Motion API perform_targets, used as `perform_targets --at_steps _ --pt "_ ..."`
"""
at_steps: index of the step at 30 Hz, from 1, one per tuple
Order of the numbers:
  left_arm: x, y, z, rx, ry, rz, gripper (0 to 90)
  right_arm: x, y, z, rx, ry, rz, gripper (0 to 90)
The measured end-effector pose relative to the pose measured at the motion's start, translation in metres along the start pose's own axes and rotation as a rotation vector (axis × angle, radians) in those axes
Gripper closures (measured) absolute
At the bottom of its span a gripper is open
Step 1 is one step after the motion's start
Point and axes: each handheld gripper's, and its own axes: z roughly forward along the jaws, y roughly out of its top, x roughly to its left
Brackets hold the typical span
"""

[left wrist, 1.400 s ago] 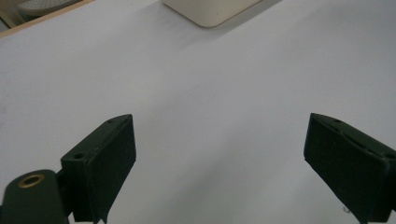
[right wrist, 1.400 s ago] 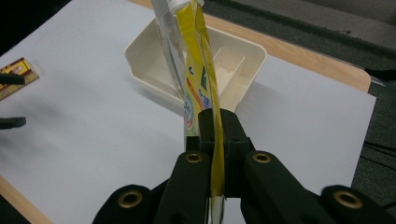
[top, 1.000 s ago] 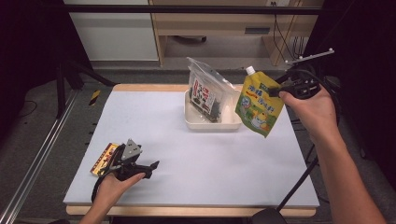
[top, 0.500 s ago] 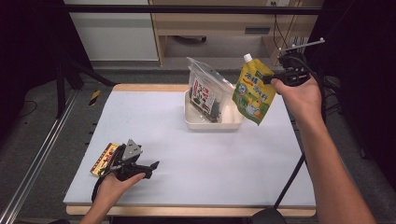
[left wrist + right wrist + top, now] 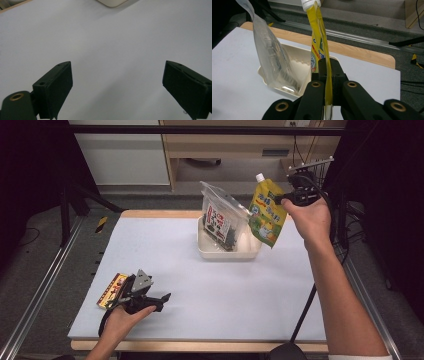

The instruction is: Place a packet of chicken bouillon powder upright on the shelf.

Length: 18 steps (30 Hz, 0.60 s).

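Right gripper (image 5: 280,198) clamped on the edge of a yellow pouch (image 5: 267,212) with a white cap, held in the air over the right end of a white tray (image 5: 207,251). Inside the tray, a clear bag (image 5: 220,217) standing upright, holding what looks like dark seaweed. Right forearm stretched forward, hand raised. Left gripper (image 5: 162,299) resting low near the table's front left, jaws wide apart, beside a small packet (image 5: 111,290).
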Motion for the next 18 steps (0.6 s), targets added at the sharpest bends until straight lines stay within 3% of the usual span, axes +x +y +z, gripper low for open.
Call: perform_targets --at_steps 18 --pt "0.000 0.000 0.000 -0.002 -0.002 -0.002 9.3 0.006 0.007 0.020 -0.008 0.005 0.036 90.0"
